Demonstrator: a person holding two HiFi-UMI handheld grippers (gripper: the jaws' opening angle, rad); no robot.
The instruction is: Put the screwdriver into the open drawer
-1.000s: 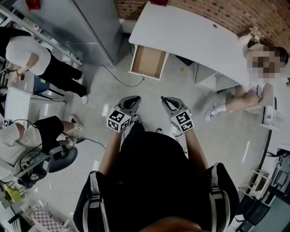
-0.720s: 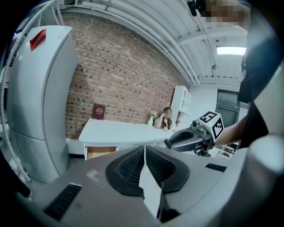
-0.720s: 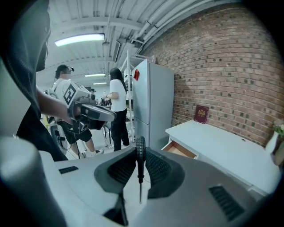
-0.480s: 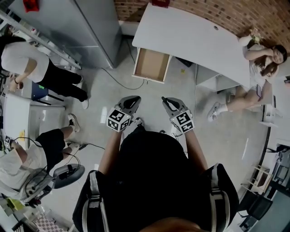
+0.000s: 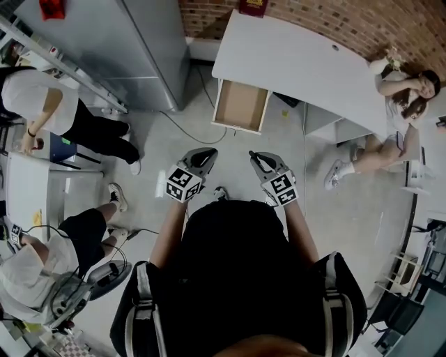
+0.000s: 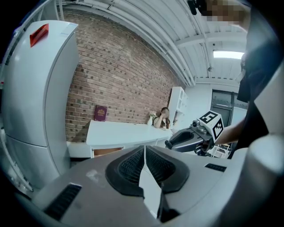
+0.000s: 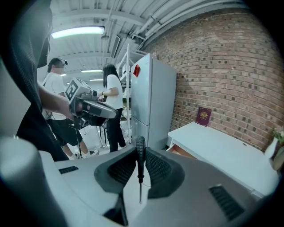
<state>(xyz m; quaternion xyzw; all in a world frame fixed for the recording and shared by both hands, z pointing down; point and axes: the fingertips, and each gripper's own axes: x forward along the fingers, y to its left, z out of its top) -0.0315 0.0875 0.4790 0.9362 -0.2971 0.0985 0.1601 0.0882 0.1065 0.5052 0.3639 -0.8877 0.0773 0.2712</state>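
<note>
My right gripper [image 7: 140, 165] is shut on a black-handled screwdriver [image 7: 140, 160], whose handle sticks up between the pads while the thin shaft points down toward me. In the head view that gripper [image 5: 263, 162] is held over the floor, short of the white desk [image 5: 293, 59]. The open wooden drawer [image 5: 241, 106] juts out from the desk's left end and looks bare inside. My left gripper [image 5: 203, 157] hangs beside the right one, and in its own view the left gripper [image 6: 144, 160] is shut with nothing between its pads.
A tall grey fridge [image 5: 132, 42] stands left of the desk. A dark red book [image 5: 252, 7] lies at the desk's back edge. A seated person [image 5: 390, 118] is at the desk's right end; two people [image 5: 63, 118] stand at the left. A cable [image 5: 188, 122] crosses the floor.
The desk and drawer have shifted slightly right and down in the head view as I move closer. Both grippers keep their pose, and the people at the left have drifted.
</note>
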